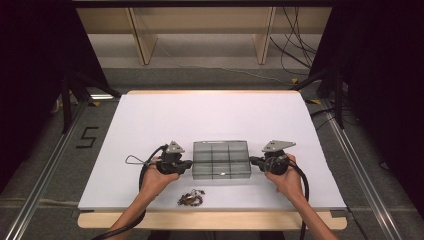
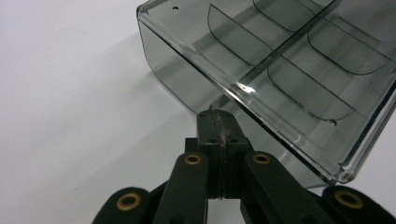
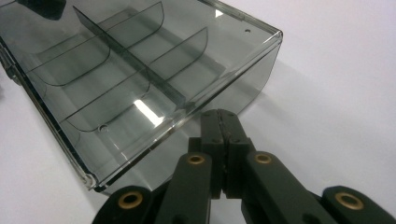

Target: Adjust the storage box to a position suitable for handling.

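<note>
Looking down from the high view, a clear compartment box [image 1: 221, 159] sits near the middle of the white table [image 1: 150, 120], its long axis running left to right between the two hands. The left gripper [image 1: 189, 164] points at the box's left end and the right gripper [image 1: 253, 160] at its right end, each tip at or just beside its short wall, so both are about equally near. A small dark cluster of bits [image 1: 191, 198] lies nearer the person, closer to the left hand.

From the left gripper view, the jaws are pressed together with nothing between them, their tip right at the box [image 2: 280, 70] near its rim; whether it touches I cannot tell.

From the right gripper view, the jaws are likewise together and empty, tip just under the edge of the box [image 3: 140, 88]. I judge any next move pushes or steadies the box along its length.
</note>
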A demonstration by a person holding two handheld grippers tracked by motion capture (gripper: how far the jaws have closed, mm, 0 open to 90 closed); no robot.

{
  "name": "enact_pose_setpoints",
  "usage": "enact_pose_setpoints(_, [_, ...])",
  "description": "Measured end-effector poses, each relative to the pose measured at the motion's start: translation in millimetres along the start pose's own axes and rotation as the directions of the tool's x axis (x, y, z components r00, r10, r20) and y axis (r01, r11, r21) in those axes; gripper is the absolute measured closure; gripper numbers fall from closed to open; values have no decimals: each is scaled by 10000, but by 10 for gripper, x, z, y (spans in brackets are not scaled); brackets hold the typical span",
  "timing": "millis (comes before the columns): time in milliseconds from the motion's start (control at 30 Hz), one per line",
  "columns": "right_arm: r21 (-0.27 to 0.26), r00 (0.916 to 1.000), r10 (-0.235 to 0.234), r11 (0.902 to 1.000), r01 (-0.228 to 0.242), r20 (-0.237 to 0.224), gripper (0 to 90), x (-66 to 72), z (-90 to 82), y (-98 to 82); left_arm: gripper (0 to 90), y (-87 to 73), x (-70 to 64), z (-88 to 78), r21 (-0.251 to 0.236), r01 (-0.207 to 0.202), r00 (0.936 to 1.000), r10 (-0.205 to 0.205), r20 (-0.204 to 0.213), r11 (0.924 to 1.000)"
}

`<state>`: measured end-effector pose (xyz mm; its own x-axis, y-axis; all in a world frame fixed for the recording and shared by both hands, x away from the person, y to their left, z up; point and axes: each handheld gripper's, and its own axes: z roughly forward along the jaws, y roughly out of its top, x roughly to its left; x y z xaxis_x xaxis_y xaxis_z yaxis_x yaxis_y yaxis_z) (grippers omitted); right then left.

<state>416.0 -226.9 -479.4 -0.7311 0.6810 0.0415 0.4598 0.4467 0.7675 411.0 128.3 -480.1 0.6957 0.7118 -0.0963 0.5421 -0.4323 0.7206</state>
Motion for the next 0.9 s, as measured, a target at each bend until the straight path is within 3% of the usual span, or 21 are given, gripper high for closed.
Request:
enact_pose_setpoints(200, [-14,10000,35,10000,-35,44,900,8,-2,-4,890,1,4,-4,10,2,10000,-2,69,10000])
enact_pose_setpoints(300, [21,10000,87,10000,-87,28,896,19,-7,-7,848,5,3,-2,58,-128,9998,128,-120,9999])
enact_pose_setpoints(333, [15,10000,-40,10000,40,30,887,15,-4,-7,831,11,9,-9,63,-358,9993,359,-137,9993])
enact_pose_setpoints(367, [15,10000,-40,10000,40,30,887,15,-4,-7,831,7,6,-3,27,-145,9998,145,-138,9999])
enact_pose_setpoints(467, [19,9999,67,10000,-67,88,878,18,-31,-14,776,2,59,-26,35,-109,9997,110,-240,9999])
enact_pose_setpoints(500, [-109,9993,-350,9993,351,93,877,-4,-33,-14,773,2,59,-26,35,-109,9997,110,-240,9999])
enact_pose_setpoints(600, [-121,10000,-27,9999,28,74,878,5,-89,-37,741,-4,107,-84,-29,21,9999,-21,-134,10000])
enact_pose_setpoints(900, [-36,10000,17,10000,-17,-8,885,-9,-244,-165,575,-35,85,-139,53,158,9997,-157,-200,9999])
